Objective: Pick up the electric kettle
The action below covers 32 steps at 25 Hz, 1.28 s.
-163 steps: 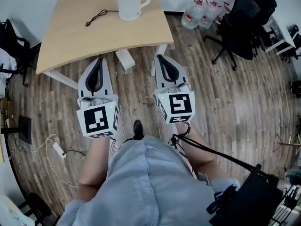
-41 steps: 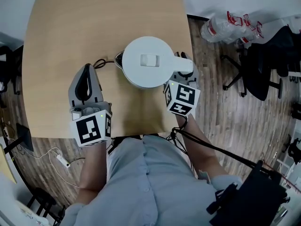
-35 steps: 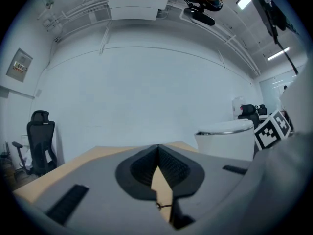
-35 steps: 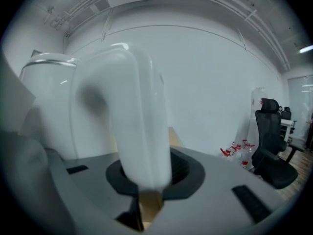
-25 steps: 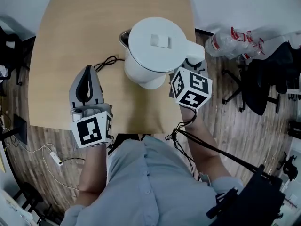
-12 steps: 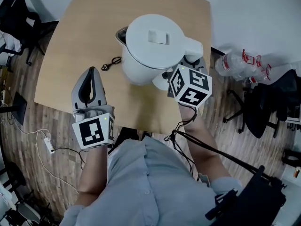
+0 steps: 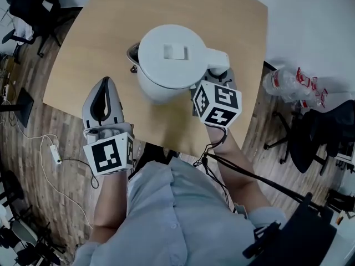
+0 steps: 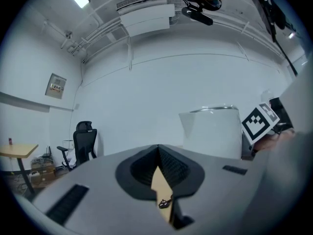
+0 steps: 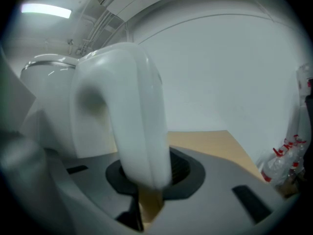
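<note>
The white electric kettle (image 7: pixel 169 65) is over the middle of a light wooden table (image 7: pixel 83 49), lid shut, its handle (image 7: pixel 213 60) pointing toward the table's right edge. The right gripper (image 7: pixel 215 75) comes at the kettle from the person's side and is clamped on that handle. In the right gripper view, the curved white handle (image 9: pixel 137 97) drops straight between the dark pads and fills the gap, with the kettle body (image 9: pixel 49 106) just to its left. No view shows whether the kettle's underside touches the tabletop.

A small black plug (image 7: pixel 133 68) lies on the table, just beside the kettle's left edge.

The left gripper (image 7: pixel 104 85) is to the kettle's lower left, apart from it, over the table's near edge. Its jaws are together at the tips with nothing between them. In the left gripper view (image 8: pixel 159 153), the kettle (image 8: pixel 215 131) stands off to the right.

Farther out, clear water bottles (image 7: pixel 294 85) lie on the wooden floor (image 7: pixel 260 126) to the kettle's right, beyond the table. A black office chair (image 7: pixel 316 140) stands farther right. To the kettle's lower left, a white cable (image 7: pixel 54 154) trails across the floor.
</note>
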Each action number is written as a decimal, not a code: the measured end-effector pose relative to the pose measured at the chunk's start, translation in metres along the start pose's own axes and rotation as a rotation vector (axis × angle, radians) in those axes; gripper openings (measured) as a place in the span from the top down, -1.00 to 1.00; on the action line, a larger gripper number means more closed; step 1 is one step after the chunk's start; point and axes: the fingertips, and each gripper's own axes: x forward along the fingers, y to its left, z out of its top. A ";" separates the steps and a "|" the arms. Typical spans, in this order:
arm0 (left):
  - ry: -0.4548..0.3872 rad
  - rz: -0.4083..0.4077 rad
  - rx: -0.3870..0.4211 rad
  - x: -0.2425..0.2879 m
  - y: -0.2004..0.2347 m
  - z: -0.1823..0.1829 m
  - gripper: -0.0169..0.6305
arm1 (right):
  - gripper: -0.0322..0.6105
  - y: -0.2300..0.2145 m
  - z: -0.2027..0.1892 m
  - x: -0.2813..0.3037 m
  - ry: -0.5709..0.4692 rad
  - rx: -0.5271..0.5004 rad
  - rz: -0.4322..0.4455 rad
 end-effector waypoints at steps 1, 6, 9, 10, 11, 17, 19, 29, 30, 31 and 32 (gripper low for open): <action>0.006 0.006 0.000 0.001 0.001 -0.002 0.95 | 0.70 0.001 -0.005 0.002 0.009 -0.001 0.006; 0.036 0.025 0.001 0.003 0.007 -0.009 0.95 | 0.71 0.004 -0.028 0.009 0.044 -0.017 0.023; 0.052 0.030 -0.001 0.005 0.008 -0.015 0.95 | 0.71 0.004 -0.040 0.012 0.053 -0.038 0.025; 0.059 0.031 -0.002 0.006 0.008 -0.018 0.95 | 0.70 0.004 -0.044 0.014 0.057 -0.044 0.024; 0.067 0.031 -0.003 0.007 0.009 -0.021 0.95 | 0.70 0.004 -0.048 0.015 0.061 -0.048 0.024; 0.084 0.034 -0.007 0.006 0.012 -0.027 0.95 | 0.69 0.008 -0.059 0.012 0.061 -0.070 0.033; 0.086 0.034 -0.007 0.006 0.012 -0.026 0.95 | 0.69 0.007 -0.063 0.011 0.058 -0.070 0.035; 0.080 0.023 -0.005 0.003 0.006 -0.024 0.95 | 0.68 0.006 -0.071 0.004 0.013 -0.100 0.055; 0.079 0.022 -0.005 0.003 0.005 -0.023 0.95 | 0.68 0.006 -0.071 0.003 0.004 -0.100 0.058; 0.078 0.021 -0.006 0.002 0.005 -0.023 0.95 | 0.68 0.008 -0.072 0.003 -0.006 -0.104 0.064; 0.078 0.020 -0.007 0.002 0.005 -0.023 0.95 | 0.68 0.010 -0.071 0.002 -0.016 -0.110 0.070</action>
